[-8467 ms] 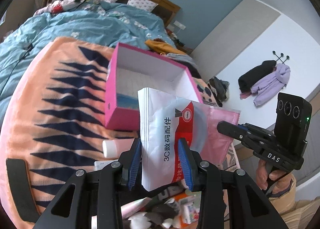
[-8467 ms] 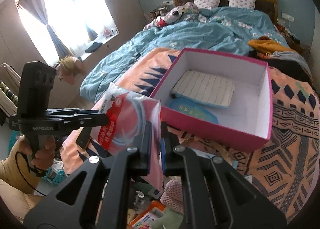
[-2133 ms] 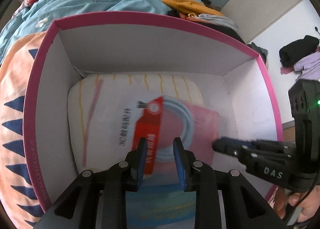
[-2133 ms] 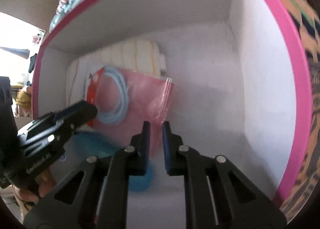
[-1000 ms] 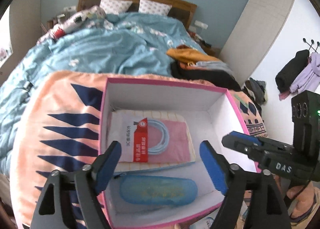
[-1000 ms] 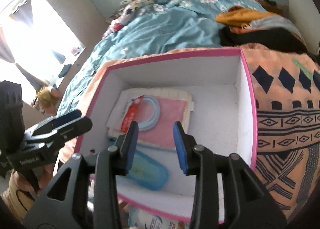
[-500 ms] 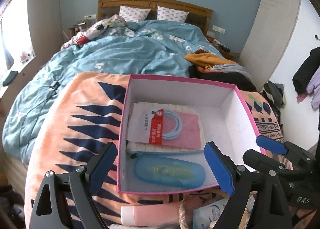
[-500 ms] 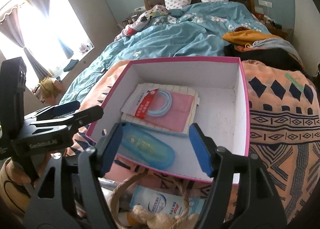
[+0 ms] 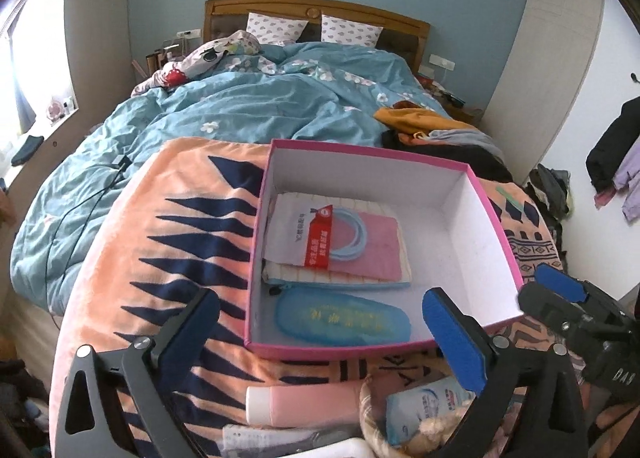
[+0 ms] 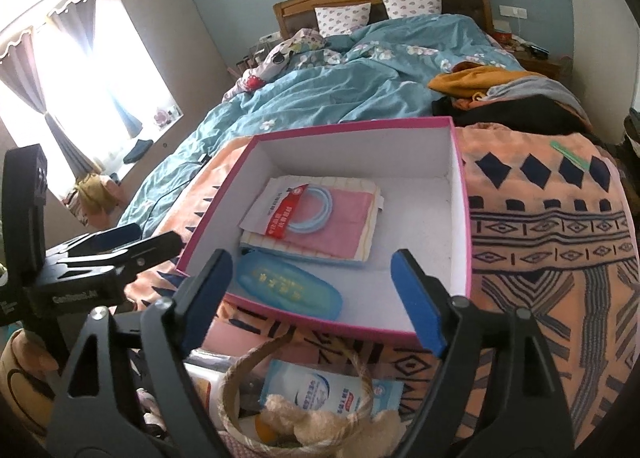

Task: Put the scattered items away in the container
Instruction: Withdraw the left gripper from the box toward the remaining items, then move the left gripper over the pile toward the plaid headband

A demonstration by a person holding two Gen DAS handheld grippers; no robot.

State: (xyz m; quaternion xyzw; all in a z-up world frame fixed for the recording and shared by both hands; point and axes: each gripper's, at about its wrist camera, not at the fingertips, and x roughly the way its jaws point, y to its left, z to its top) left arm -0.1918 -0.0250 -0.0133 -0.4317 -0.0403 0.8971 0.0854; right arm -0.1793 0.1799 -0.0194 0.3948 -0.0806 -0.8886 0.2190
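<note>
— How are the tongs seen to stand?

— The left gripper (image 9: 324,328) is spread wide with nothing between its blue pads; its jaws have just been opening. The right gripper (image 10: 314,294) is likewise spread and empty, its jaws also having just been opening. Both are held over the near edge of the pink box (image 9: 384,350). "DAS" can be read on the right gripper's body in the left wrist view, and on the left gripper's body in the right wrist view a word is printed that is too blurred to be made out.

— And what is found in the pink box?

— A cable packet (image 9: 334,236), pink and white with a red label in Chinese characters, is laid on a striped cloth (image 9: 340,276) at the box's far left. A blue case (image 9: 342,318) with small gold writing, not legible, is laid at the near left of the box.

— Outside the pink box?

— Just in front of it, on the orange patterned blanket (image 9: 160,242), a pink tube (image 9: 304,404) and a wipes packet (image 10: 328,388) beneath a rope handle (image 10: 256,362) are seen.
</note>
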